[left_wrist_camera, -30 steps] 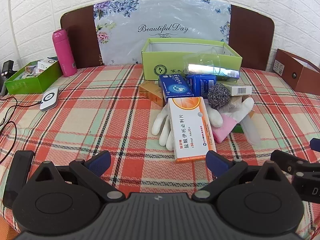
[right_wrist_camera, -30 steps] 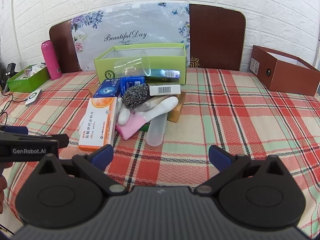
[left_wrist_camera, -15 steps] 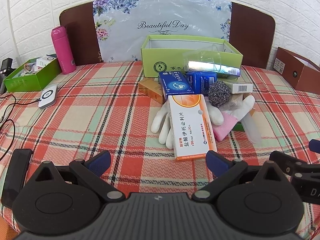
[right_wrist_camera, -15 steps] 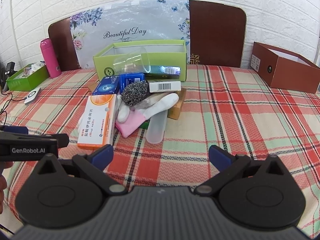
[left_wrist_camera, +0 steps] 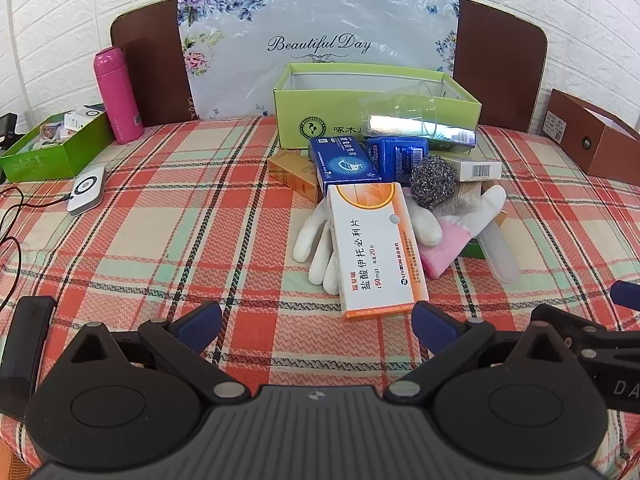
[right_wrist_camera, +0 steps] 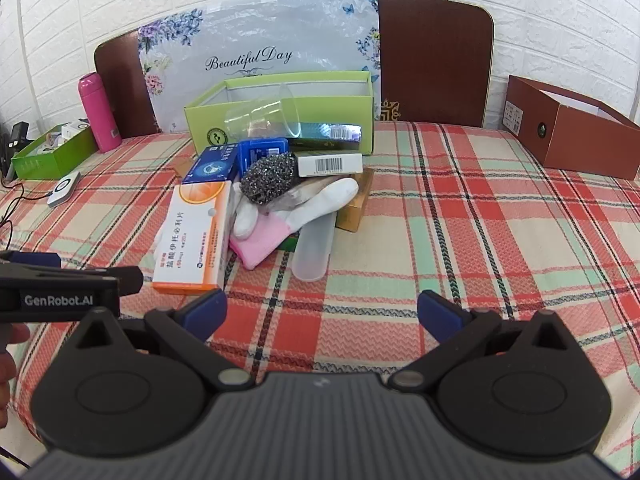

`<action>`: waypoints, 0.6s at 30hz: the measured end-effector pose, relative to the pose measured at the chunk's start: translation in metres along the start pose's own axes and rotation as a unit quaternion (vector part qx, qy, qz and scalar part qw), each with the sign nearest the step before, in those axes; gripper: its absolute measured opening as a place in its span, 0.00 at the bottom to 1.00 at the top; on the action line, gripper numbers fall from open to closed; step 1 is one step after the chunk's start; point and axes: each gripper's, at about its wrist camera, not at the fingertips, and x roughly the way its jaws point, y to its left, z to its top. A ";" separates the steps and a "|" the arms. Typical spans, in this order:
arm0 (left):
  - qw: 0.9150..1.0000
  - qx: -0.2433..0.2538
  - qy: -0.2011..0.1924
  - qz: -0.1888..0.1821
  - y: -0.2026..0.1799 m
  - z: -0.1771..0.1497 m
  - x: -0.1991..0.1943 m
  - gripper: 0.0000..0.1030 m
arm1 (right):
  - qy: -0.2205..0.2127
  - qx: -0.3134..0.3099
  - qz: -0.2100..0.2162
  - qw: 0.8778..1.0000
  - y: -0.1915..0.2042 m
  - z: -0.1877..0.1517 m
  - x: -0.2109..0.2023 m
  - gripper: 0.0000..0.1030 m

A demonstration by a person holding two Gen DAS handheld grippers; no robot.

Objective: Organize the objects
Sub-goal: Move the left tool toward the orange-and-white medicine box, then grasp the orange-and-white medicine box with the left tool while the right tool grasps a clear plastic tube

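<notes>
A pile of objects lies mid-table in front of an open green box (left_wrist_camera: 376, 120) (right_wrist_camera: 280, 120). On the pile are a white-and-orange medicine box (left_wrist_camera: 372, 248) (right_wrist_camera: 196, 236), white gloves (left_wrist_camera: 316, 240) (right_wrist_camera: 320, 200), a steel scourer (left_wrist_camera: 434, 182) (right_wrist_camera: 270, 178), blue boxes (left_wrist_camera: 344, 162), a clear cup (right_wrist_camera: 264, 116) and a clear tube (right_wrist_camera: 314, 244). My left gripper (left_wrist_camera: 316, 326) is open and empty just short of the medicine box. My right gripper (right_wrist_camera: 322, 314) is open and empty, right of the left one, short of the tube.
A pink bottle (left_wrist_camera: 118, 96) and a green tray (left_wrist_camera: 52, 152) of small items stand at the far left, with a white device (left_wrist_camera: 86, 190) and cable. A brown box (right_wrist_camera: 572, 132) stands at the far right. A padded headboard backs the checked tablecloth (right_wrist_camera: 480, 240).
Both grippers have crept slightly closer to the pile. The jaws stay open and nothing on the table has moved.
</notes>
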 end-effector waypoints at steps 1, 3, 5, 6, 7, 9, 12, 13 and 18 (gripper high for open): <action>1.000 -0.001 0.001 -0.001 0.000 0.000 0.001 1.00 | 0.001 0.001 0.000 1.000 0.000 0.000 0.001 1.00; 1.000 -0.003 0.004 -0.005 0.000 0.001 0.003 1.00 | 0.003 0.002 0.001 1.000 -0.001 0.000 0.003 1.00; 1.000 -0.001 0.005 -0.009 -0.002 0.003 0.005 1.00 | 0.006 0.003 0.001 1.000 -0.002 0.001 0.005 1.00; 1.000 0.000 0.005 -0.011 -0.003 0.004 0.005 1.00 | 0.007 0.004 0.001 1.000 -0.003 0.001 0.006 1.00; 1.000 0.001 0.005 -0.013 -0.005 0.005 0.006 1.00 | 0.008 0.006 0.001 1.000 -0.004 0.001 0.007 1.00; 1.000 0.004 0.004 -0.019 -0.008 0.008 0.009 1.00 | 0.009 0.008 0.002 1.000 -0.005 0.002 0.009 1.00; 1.000 0.005 0.007 -0.029 -0.012 0.012 0.016 1.00 | 0.012 0.012 0.002 1.000 -0.008 0.002 0.015 1.00; 0.999 0.004 0.010 -0.031 -0.014 0.013 0.020 1.00 | 0.014 0.014 0.002 1.000 -0.009 0.002 0.017 1.00; 0.999 0.005 0.027 -0.041 -0.023 0.019 0.044 1.00 | 0.021 0.017 0.003 1.000 -0.013 0.002 0.032 1.00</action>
